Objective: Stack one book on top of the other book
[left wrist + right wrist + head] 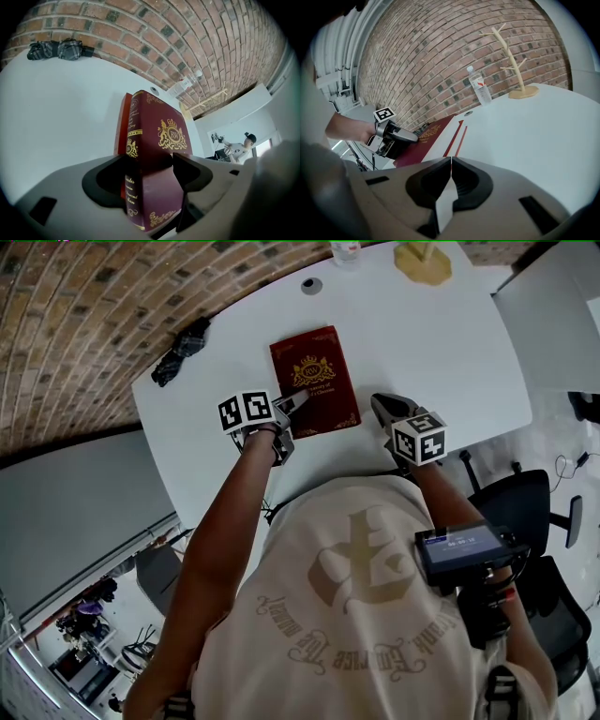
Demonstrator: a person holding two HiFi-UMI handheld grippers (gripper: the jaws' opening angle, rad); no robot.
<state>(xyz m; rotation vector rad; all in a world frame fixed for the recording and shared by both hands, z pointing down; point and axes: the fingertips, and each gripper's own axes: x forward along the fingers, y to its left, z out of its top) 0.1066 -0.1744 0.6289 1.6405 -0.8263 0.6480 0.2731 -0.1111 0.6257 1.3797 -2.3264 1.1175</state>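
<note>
Evidently the stacking itself looks done: the maroon book (314,381) lies flat on the red book (123,124), whose edge shows only as a thin strip along the maroon one's side. Both sit mid-desk (422,343), at the person's 12 o'clock.

The left claw (149,159) stands at the maroon book's 7 o'clock corner. Its jaws are spread as wide as they go, with the spine and corner of that book between them; a dark gap shows beside the spine, so I judge the pads are not pressing and the book rests on its own weight. That wide, slack stance at a corner suits letting go without nudging the top book askew.

The right claw (451,160) is at the stack's 4 o'clock, off the books, with its jaws closed together and nothing in them. It seems parked out of the way.

A folded umbrella (183,351) lies at the stack's 10 o'clock, well apart. A water bottle (480,86) and a wooden branch stand (524,92) stand at the far edge, around 12 to 1 o'clock.
</note>
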